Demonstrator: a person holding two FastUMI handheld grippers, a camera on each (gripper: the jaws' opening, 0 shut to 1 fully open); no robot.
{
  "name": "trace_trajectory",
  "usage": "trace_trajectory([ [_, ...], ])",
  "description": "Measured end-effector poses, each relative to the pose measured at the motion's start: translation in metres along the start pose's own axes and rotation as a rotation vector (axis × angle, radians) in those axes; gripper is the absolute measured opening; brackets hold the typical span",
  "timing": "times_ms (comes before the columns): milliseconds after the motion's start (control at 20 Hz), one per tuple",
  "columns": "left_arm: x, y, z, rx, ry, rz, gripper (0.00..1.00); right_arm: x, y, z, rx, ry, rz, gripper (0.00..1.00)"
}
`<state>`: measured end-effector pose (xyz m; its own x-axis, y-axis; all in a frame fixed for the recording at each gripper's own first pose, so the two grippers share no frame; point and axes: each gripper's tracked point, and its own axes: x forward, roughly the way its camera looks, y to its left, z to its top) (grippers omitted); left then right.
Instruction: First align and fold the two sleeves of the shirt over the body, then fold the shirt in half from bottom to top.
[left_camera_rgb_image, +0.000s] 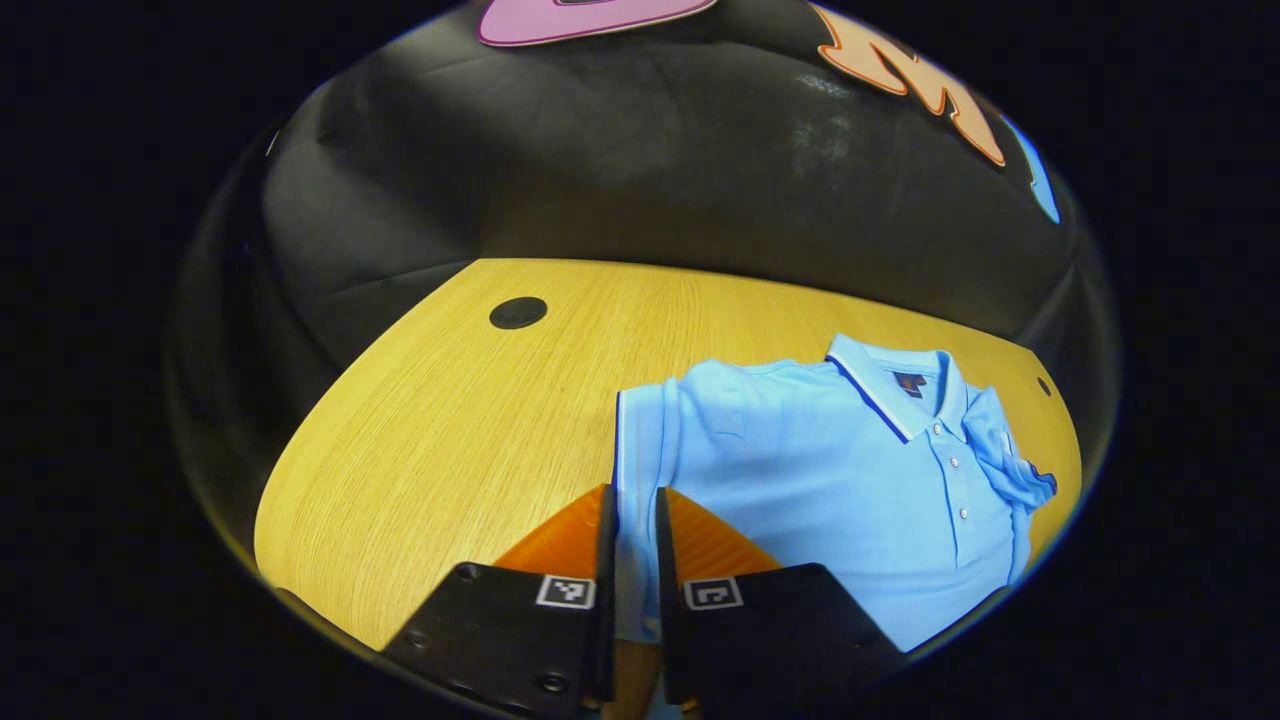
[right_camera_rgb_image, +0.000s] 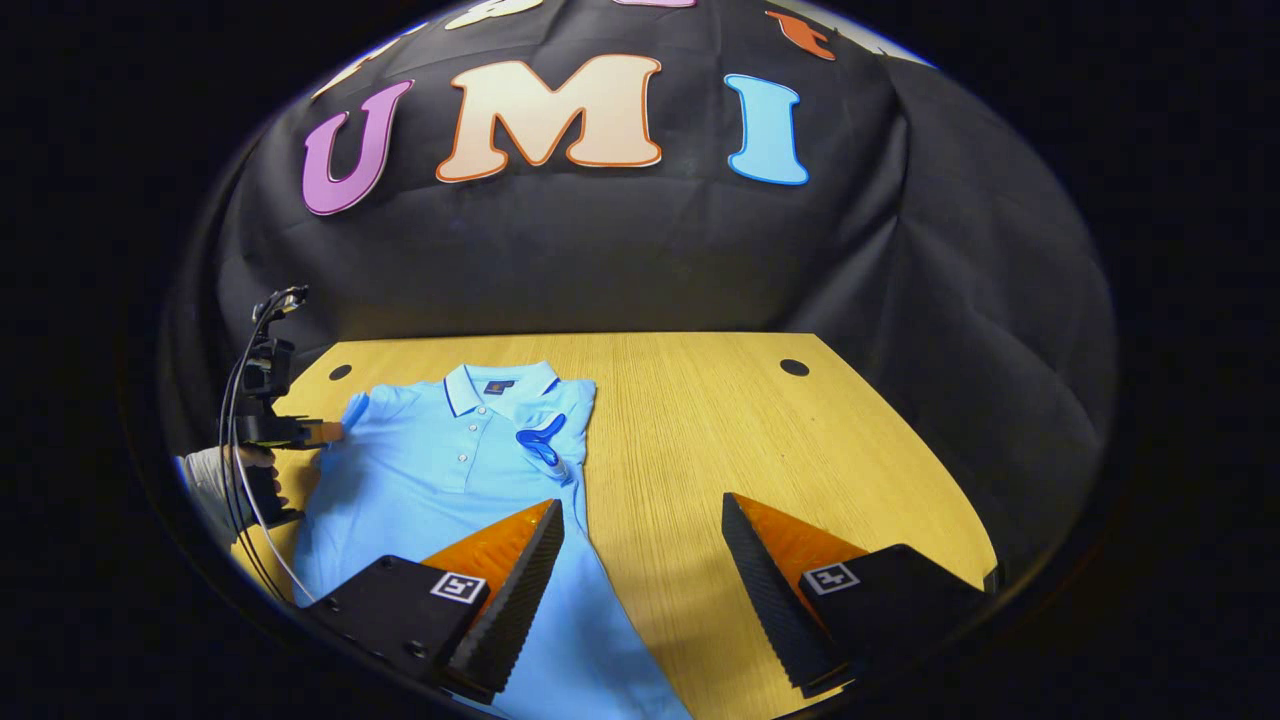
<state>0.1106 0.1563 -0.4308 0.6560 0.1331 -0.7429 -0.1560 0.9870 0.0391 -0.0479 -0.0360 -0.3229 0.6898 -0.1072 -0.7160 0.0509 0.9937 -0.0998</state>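
- Left claw (left_camera_rgb_image: 632, 520): its two fingers are pressed almost together, and a thin edge of the light blue polo shirt (left_camera_rgb_image: 820, 480) passes between them. It is pinching the shirt's outer edge, on the side where the sleeve should be.
- In the right gripper view, this same claw (right_camera_rgb_image: 325, 432) is farther off at the shirt's (right_camera_rgb_image: 440, 470) shoulder area, with a hand (right_camera_rgb_image: 215, 480) holding it.
- Right claw (right_camera_rgb_image: 640, 550): its fingers are spread wide and hold nothing. One finger hangs over the lower part of the shirt, the other over the bare wooden desk (right_camera_rgb_image: 720, 430); I cannot tell if either one touches.
- The shirt lies face up on the desk, collar toward the black cloth wall (right_camera_rgb_image: 640, 260).
- Progress, as I judge it: one sleeve (right_camera_rgb_image: 545, 440) already lies folded over the chest near the buttons. The sleeve on the left claw's side seems to be in work now.
- Still to do: finish this sleeve, then fold the bottom up to the top.
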Motion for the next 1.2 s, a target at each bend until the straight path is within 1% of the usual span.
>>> trace_trajectory([
  [50,-0.002,-0.005,0.001,-0.008,0.017,0.007,0.00,-0.002,-0.003,0.000,0.003,-0.002,0.005,0.99],
  [100,-0.006,-0.012,-0.003,-0.012,0.037,0.007,0.00,-0.003,-0.005,0.002,0.006,-0.005,0.009,0.99],
  [150,-0.011,-0.020,0.000,-0.017,0.036,-0.001,0.00,-0.004,-0.007,0.003,0.010,-0.009,0.015,0.96],
  [200,-0.014,-0.030,0.007,-0.022,0.021,-0.009,0.00,-0.004,-0.009,0.005,0.016,-0.011,0.021,0.99],
  [300,-0.023,-0.043,0.022,0.001,-0.021,-0.007,0.00,-0.005,-0.016,0.008,0.022,-0.015,0.035,0.99],
  [450,-0.035,-0.070,0.039,0.037,-0.062,-0.022,0.00,-0.004,-0.031,0.012,0.012,-0.025,0.048,0.99],
  [500,-0.036,-0.080,0.041,0.044,-0.067,-0.030,0.00,-0.003,-0.037,0.014,0.013,-0.027,0.052,0.95],
  [550,-0.038,-0.089,0.040,0.052,-0.063,-0.034,0.00,-0.002,-0.043,0.015,0.016,-0.027,0.055,0.99],
  [600,-0.037,-0.098,0.038,0.057,-0.059,-0.037,0.00,0.000,-0.048,0.015,0.019,-0.028,0.058,0.99],
  [650,-0.037,-0.108,0.035,0.059,-0.050,-0.043,0.00,0.002,-0.053,0.015,0.020,-0.029,0.060,0.95],
  [700,-0.037,-0.118,0.032,0.057,-0.042,-0.051,0.00,0.004,-0.058,0.016,0.017,-0.029,0.062,0.99],
  [800,-0.036,-0.136,0.024,0.056,-0.030,-0.064,0.00,0.006,-0.072,0.014,0.010,-0.024,0.063,0.99],
  [850,-0.035,-0.145,0.021,0.060,-0.024,-0.068,0.00,0.008,-0.078,0.013,0.010,-0.021,0.065,0.95],
  [900,-0.034,-0.153,0.016,0.064,-0.015,-0.070,0.00,0.010,-0.084,0.012,0.012,-0.018,0.067,0.99],
  [1050,-0.029,-0.175,-0.001,0.073,0.010,-0.083,0.00,0.019,-0.096,0.009,0.014,-0.011,0.087,0.99],
  [1100,-0.028,-0.181,-0.009,0.061,0.023,-0.089,0.00,0.023,-0.099,0.009,0.004,-0.011,0.099,0.99],
  [1150,-0.028,-0.183,-0.014,0.037,0.029,-0.088,0.00,0.027,-0.101,0.009,-0.009,-0.011,0.115,0.95],
  [1200,-0.031,-0.187,-0.017,0.000,0.027,-0.099,0.00,0.031,-0.103,0.011,-0.022,-0.013,0.137,0.99],
])
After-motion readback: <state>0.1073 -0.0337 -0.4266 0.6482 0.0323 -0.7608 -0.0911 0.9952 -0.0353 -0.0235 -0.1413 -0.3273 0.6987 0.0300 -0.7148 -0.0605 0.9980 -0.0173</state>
